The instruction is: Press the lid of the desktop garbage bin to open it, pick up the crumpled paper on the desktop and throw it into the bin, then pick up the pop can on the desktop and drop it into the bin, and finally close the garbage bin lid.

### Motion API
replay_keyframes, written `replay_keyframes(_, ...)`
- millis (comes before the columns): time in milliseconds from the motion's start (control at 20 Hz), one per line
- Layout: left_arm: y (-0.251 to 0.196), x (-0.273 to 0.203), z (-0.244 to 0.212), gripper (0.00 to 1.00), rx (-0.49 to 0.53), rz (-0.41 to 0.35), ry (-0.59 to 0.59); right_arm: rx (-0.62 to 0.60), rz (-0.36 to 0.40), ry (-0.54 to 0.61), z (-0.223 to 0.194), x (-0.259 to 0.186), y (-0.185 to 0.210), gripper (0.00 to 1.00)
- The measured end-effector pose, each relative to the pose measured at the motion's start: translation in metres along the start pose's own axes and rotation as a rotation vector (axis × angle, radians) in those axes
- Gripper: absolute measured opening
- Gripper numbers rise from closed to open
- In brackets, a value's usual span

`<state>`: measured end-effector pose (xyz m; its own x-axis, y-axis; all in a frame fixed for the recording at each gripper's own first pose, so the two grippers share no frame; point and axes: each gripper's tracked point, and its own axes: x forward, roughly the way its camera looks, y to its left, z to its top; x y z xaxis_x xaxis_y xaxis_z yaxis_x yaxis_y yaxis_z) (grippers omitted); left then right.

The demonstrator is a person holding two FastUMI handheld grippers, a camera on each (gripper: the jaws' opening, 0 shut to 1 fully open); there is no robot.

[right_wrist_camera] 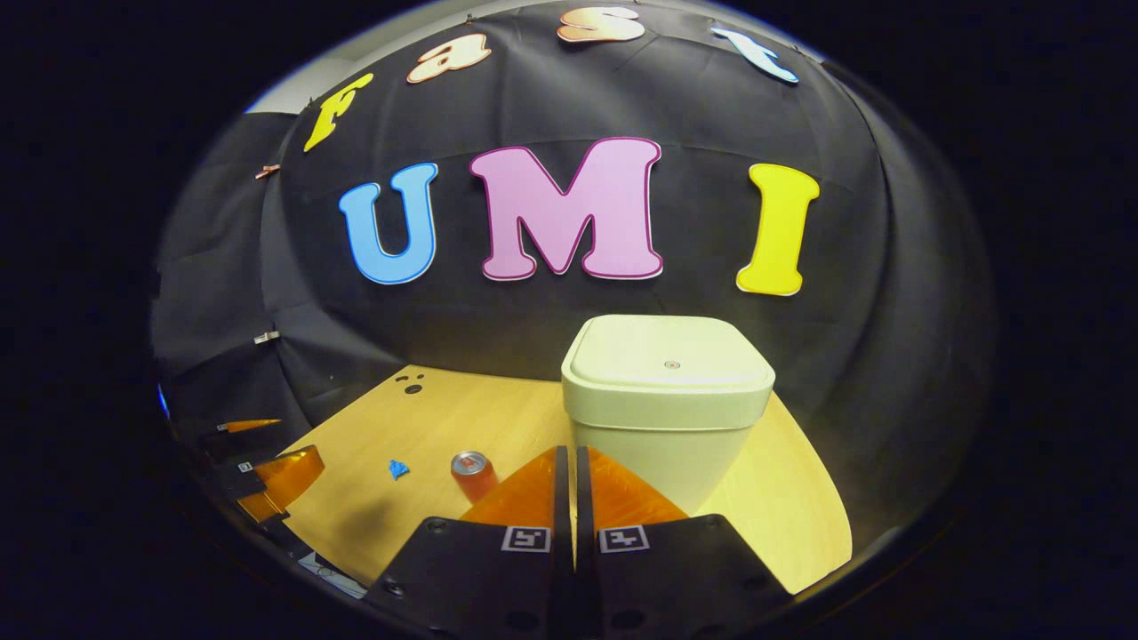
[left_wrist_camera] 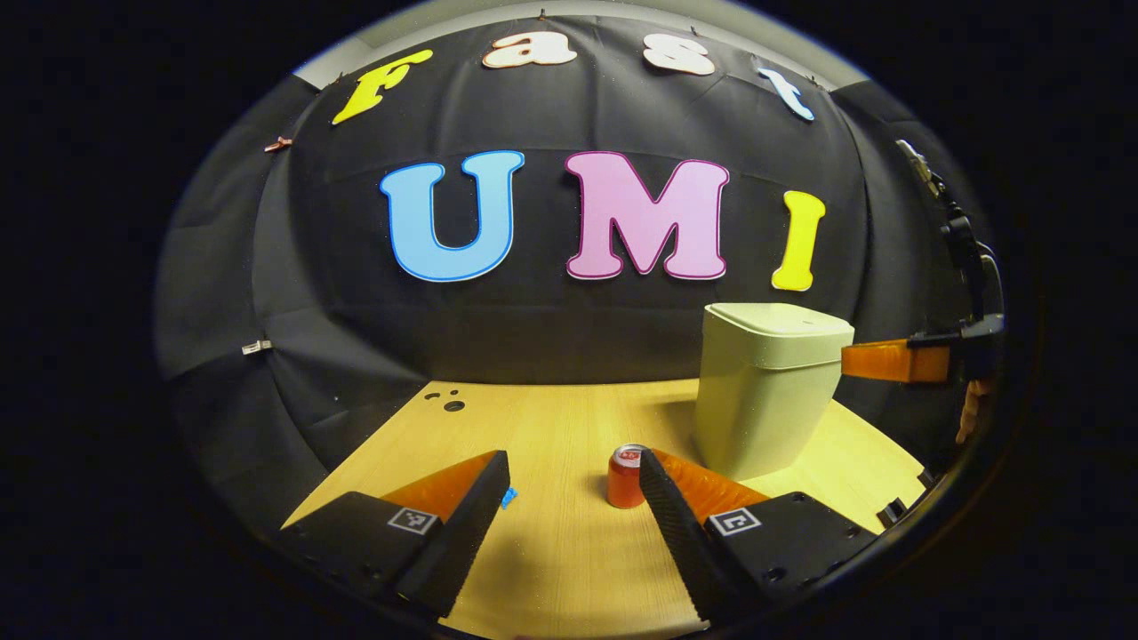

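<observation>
The pale green bin (left_wrist_camera: 765,400) stands on the wooden table (left_wrist_camera: 551,551), its lid (right_wrist_camera: 669,364) down. A red pop can (left_wrist_camera: 626,480) stands upright left of the bin, just off the tip of my left gripper's right finger. A small blue crumpled paper (left_wrist_camera: 508,498) lies beside the left finger. My left gripper (left_wrist_camera: 573,467) is open and holds nothing. My right gripper (right_wrist_camera: 569,455) is shut and empty, with its tips in front of the bin (right_wrist_camera: 658,444) just below the lid rim. In the left gripper view the right gripper (left_wrist_camera: 853,358) reaches the lid's right edge.
Black cloth walls close in the back and both sides of the table. A few dark holes (left_wrist_camera: 452,404) mark the far left corner of the tabletop. My left gripper (right_wrist_camera: 284,449) sits over the table's left front edge, with the can (right_wrist_camera: 471,474) and the paper (right_wrist_camera: 397,468) nearby.
</observation>
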<state>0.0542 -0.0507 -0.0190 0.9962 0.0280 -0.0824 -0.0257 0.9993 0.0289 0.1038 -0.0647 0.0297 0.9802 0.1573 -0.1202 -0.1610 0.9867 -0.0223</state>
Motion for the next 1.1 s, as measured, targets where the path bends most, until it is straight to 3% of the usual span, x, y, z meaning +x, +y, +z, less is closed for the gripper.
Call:
replay_keyframes(650,0.02,0.004,-0.003,0.95,-0.022,0.058,0.016,-0.023,-0.119,-0.117,0.071,0.056,-0.064,0.05)
replay_keyframes(1100,0.037,-0.001,-0.006,0.95,-0.031,0.116,0.018,-0.045,-0.153,-0.042,0.05,0.093,-0.087,0.05)
